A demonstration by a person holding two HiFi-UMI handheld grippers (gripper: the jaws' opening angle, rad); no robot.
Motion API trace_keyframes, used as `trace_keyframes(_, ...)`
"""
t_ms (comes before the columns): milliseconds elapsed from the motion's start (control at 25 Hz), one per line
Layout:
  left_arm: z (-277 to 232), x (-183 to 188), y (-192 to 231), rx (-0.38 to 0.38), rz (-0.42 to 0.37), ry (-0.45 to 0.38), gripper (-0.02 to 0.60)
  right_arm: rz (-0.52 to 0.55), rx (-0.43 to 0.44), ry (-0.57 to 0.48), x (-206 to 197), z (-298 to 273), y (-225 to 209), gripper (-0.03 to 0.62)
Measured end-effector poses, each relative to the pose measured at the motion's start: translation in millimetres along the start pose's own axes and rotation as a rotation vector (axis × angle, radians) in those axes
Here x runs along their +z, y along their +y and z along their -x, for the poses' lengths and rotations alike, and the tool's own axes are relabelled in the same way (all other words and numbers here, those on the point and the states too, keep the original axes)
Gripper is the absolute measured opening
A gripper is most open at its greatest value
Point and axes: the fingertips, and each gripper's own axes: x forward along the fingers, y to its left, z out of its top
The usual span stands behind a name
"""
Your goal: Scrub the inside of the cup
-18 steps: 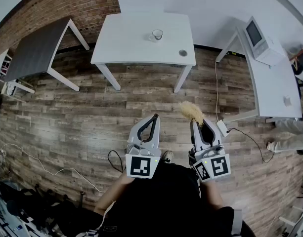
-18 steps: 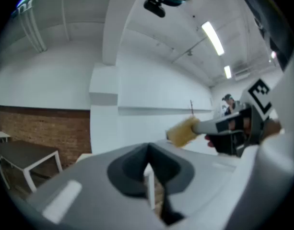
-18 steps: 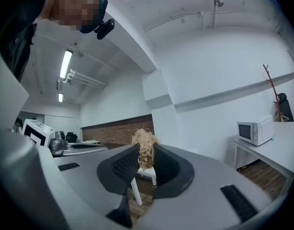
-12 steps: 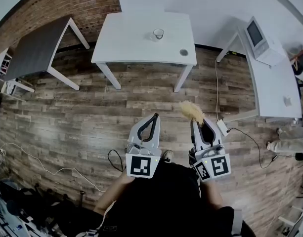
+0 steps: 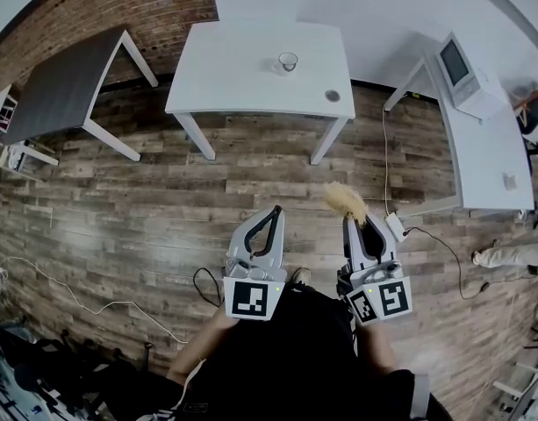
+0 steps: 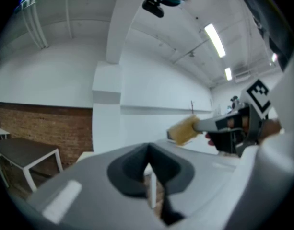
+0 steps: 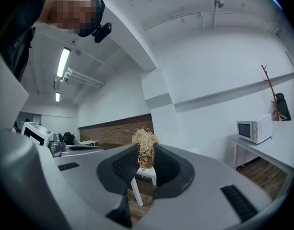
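While standing well back from white table [image 5: 225,68], best to walk up first, both tools held level. Lft gripper [image 5: 274,212]: clenched, nothing between jaws. Needs opening before reach, then a clamp low on cup [image 5: 288,61] wall to steady it, not on rim. Cup itself: upright, far-middle of table, well apart from both grippers. Rt gripper [image 5: 357,224]: clamped on scrubber [image 5: 344,200], tuft poking out past tips. Should enter from top, centred on mouth, then rub round inner wall + bottom w/o tipping cup. Risk, prob: cup sliding on smooth top if lft grip weak.

Materials, L to R:
- dk grey flat-top table [image 5: 67,86], white legs
- brick wall [image 5: 137,7], rough
- wood-plank floor [image 5: 163,200], matte, grainy
- cup: clear glass by look, small, round
- scrubber: straw-coloured, fibrous, shaggy clump, soft-looking
- small round grey disc [image 5: 333,96] near table's rt front corner, cannot tell what
- white boxy microwave [image 5: 458,64] on white desk [image 5: 488,147]
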Motion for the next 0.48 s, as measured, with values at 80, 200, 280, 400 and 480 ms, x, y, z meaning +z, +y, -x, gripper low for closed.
trace_keyframes(80, 4, -4, 8, -0.008, 0.003, 0.001, 0.005, 0.004, -0.011, 0.008, -3, -4, 7, 0.057)
trace_keyframes(200, 12, -11, 22, -0.028, -0.006, 0.007, 0.005, 0.010, -0.031, 0.010, -7, -11, 19, 0.057)
trace_keyframes(280, 14, -15, 32, -0.037, -0.003, 0.004, 0.005, 0.009, -0.043, 0.007, -10, -19, 25, 0.057)
trace_keyframes(400, 9, -24, 43, -0.047, 0.011, 0.018, 0.005, -0.002, -0.056, 0.015, -15, -33, 28, 0.057)
trace_keyframes(480, 3, -30, 46, -0.056, 0.017, 0.033, 0.005, -0.006, -0.051, 0.031, -18, -41, 28, 0.057)
